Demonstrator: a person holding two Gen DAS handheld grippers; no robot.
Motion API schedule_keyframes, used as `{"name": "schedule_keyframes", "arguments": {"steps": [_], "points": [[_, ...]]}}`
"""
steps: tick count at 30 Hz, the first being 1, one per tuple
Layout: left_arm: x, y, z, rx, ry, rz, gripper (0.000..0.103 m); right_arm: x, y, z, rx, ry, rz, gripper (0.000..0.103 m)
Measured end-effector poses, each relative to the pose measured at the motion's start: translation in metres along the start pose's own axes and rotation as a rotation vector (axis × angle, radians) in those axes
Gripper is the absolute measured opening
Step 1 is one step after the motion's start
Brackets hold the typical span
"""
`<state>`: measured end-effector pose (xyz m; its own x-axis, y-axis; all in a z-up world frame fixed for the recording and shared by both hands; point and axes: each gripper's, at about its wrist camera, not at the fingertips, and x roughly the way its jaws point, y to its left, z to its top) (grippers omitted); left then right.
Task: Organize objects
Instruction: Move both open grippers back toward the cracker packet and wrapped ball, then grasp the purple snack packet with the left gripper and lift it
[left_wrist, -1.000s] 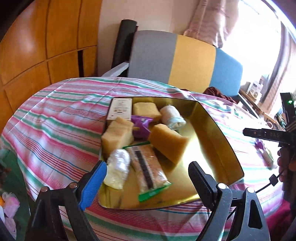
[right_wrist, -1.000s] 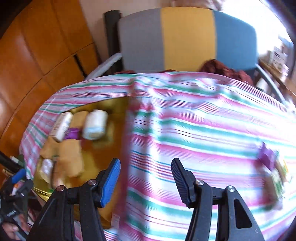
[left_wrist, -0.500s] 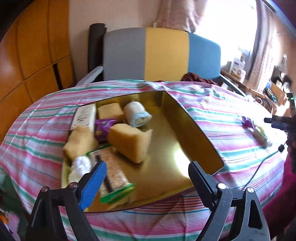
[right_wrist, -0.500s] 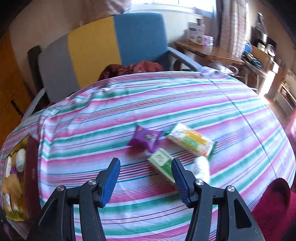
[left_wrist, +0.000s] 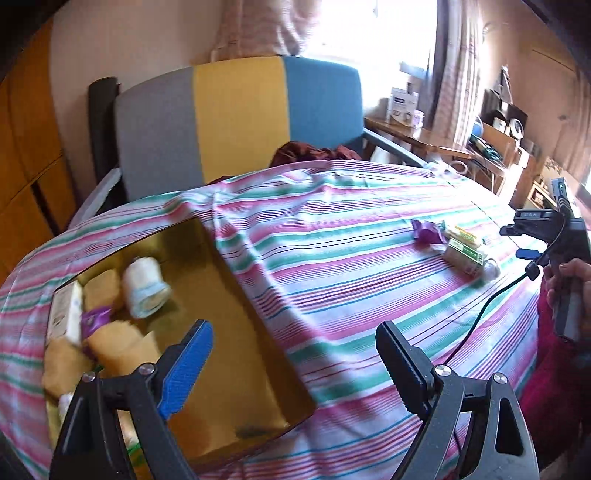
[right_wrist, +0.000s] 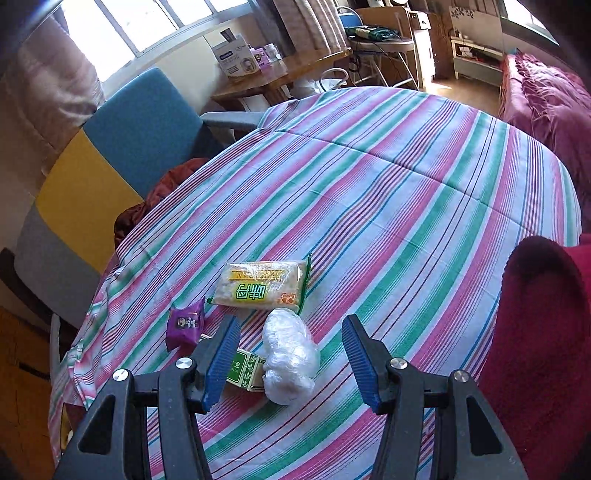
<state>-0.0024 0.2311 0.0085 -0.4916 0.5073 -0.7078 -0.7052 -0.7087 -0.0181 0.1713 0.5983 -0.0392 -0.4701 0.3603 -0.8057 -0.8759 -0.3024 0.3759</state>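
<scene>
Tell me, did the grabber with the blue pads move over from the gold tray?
Yes. The right gripper swung away from the gold tray, across the striped tablecloth, and now hangs open above the clear-wrapped bundle among the loose snacks.

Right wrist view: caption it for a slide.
Open right hand-held gripper over a plastic-wrapped white bundle among snack packets on the striped tablecloth.
</scene>
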Motion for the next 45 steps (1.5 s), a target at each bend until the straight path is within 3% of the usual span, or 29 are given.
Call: {"name": "schedule_keyframes", "arguments": {"steps": [8,16,20,22,28,35,36,37,38,39,45], "points": [[0.055,-0.047,0.032,0.058,0.085,-0.059,0.088,0.006,0.0,-0.003,0.02,0.042,0.064,0.058],[0.115,-0.11,0.069,0.254,0.112,-0.11,0.085,0.014,0.002,-0.005,0.034,0.097,0.143,0.058],[0.153,-0.13,0.093,0.201,0.188,-0.171,0.085,0.014,0.0,-0.004,0.045,0.105,0.177,0.058],[0.167,-0.141,0.106,0.176,0.188,-0.193,0.086,0.015,-0.002,-0.003,0.058,0.111,0.197,0.058],[0.205,-0.18,0.133,0.229,0.213,-0.216,0.087,0.019,-0.003,-0.003,0.068,0.14,0.235,0.058],[0.253,-0.206,0.134,0.244,0.284,-0.217,0.088,0.022,-0.002,-0.004,0.067,0.157,0.247,0.058],[0.259,-0.207,0.132,0.245,0.297,-0.218,0.081,0.023,-0.002,-0.004,0.066,0.158,0.246,0.058],[0.263,-0.207,0.129,0.248,0.312,-0.212,0.066,0.023,-0.002,-0.004,0.064,0.157,0.242,0.058],[0.26,-0.205,0.129,0.245,0.284,-0.212,0.063,0.023,-0.002,-0.004,0.062,0.156,0.238,0.058],[0.256,-0.202,0.128,0.238,0.272,-0.227,0.039,0.023,-0.002,-0.004,0.061,0.156,0.235,0.058],[0.228,-0.161,0.102,0.18,0.234,-0.209,0.034,0.025,-0.001,-0.005,0.048,0.159,0.215,0.058]]}}
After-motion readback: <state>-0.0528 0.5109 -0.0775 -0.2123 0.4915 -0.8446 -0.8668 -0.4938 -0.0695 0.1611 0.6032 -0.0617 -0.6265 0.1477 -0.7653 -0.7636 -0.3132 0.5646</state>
